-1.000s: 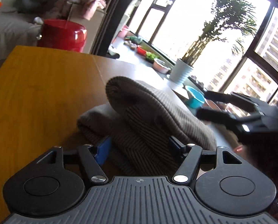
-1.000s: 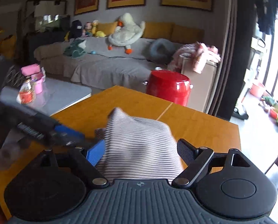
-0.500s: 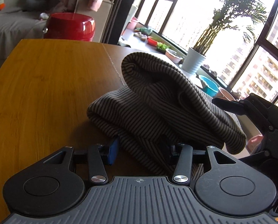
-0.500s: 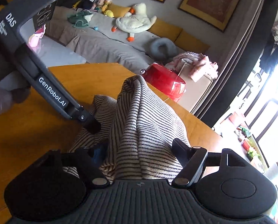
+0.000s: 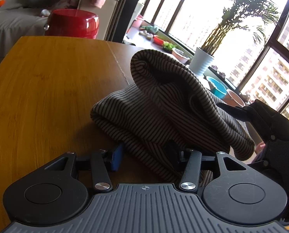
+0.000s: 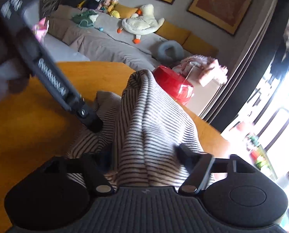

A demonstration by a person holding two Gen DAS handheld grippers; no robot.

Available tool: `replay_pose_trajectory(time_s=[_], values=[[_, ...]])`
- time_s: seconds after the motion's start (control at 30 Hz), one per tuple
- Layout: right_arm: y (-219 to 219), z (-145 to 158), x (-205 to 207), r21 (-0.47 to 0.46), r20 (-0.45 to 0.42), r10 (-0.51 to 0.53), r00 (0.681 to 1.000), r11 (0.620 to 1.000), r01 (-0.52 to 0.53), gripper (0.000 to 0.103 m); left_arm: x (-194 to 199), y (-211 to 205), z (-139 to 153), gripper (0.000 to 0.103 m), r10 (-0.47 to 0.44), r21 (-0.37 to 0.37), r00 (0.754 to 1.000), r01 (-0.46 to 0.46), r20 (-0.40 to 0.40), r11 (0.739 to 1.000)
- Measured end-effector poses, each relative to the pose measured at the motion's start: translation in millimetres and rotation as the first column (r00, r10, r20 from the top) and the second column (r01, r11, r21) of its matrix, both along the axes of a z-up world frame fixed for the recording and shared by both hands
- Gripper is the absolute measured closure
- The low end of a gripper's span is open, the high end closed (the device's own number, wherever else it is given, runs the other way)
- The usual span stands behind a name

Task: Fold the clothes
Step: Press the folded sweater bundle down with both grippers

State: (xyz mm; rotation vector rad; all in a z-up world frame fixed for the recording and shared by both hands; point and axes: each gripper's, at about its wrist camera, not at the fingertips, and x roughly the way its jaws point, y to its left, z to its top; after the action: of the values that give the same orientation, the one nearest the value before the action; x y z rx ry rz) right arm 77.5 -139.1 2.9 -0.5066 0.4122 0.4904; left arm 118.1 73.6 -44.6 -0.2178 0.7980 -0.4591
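Note:
A striped grey garment (image 5: 163, 101) lies bunched on the wooden table (image 5: 47, 87), one fold standing up in a hump (image 6: 150, 120). My left gripper (image 5: 144, 153) has the near folded edge between its fingers. Its blue pad (image 5: 116, 158) touches the cloth, and its jaws are easing open slightly. My right gripper (image 6: 144, 152) is closing on another bunch of the same garment, which fills the gap between its fingers. In the left wrist view the right gripper (image 5: 241, 112) comes in from the right. In the right wrist view, the left gripper's tip (image 6: 94, 124) rests on the cloth.
A red stool (image 5: 72, 22) stands beyond the table's far edge, with a grey sofa (image 6: 105, 42) behind it. A potted plant (image 5: 201, 62) and bowls line the window sill to the right. Bare wood (image 6: 18, 136) lies left of the garment.
The right gripper has dropped onto the garment and narrowed its jaws around a bunch of cloth. The left gripper's jaws have narrowed on the near fold. The hump of cloth now stands taller.

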Motion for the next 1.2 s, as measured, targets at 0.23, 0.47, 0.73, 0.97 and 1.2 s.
replay_pose_trajectory(time_s=[0.23, 0.47, 0.73, 0.97, 1.2], values=[[-29, 62, 21, 0.286, -0.158, 0.039, 0.987, 0.958, 0.008, 0.077, 1, -1, -1, 0.052, -0.017, -0.017, 1.0, 0.017, -0.005, 1.0], [13, 24, 2, 0.096, -0.191, 0.13, 0.973, 0.989, -0.113, 0.074, 2, -1, -1, 0.053, -0.021, -0.037, 1.0, 0.021, -0.004, 0.999], [35, 6, -13, -0.063, -0.078, 0.146, 0.986, 0.987, -0.151, 0.06, -4, 23, 11, 0.054, 0.04, -0.037, 0.999, -0.04, 0.005, 0.999], [50, -13, -31, -0.147, -0.013, 0.171, 0.985, 0.974, -0.171, 0.041, -22, 43, 73, 0.054, 0.098, -0.129, 0.982, -0.078, 0.161, 0.989], [34, 1, -30, -0.037, -0.055, 0.191, 0.98, 0.981, -0.193, 0.039, -8, 6, 85, 0.054, 0.004, -0.146, 0.982, 0.024, 0.189, 0.989]])
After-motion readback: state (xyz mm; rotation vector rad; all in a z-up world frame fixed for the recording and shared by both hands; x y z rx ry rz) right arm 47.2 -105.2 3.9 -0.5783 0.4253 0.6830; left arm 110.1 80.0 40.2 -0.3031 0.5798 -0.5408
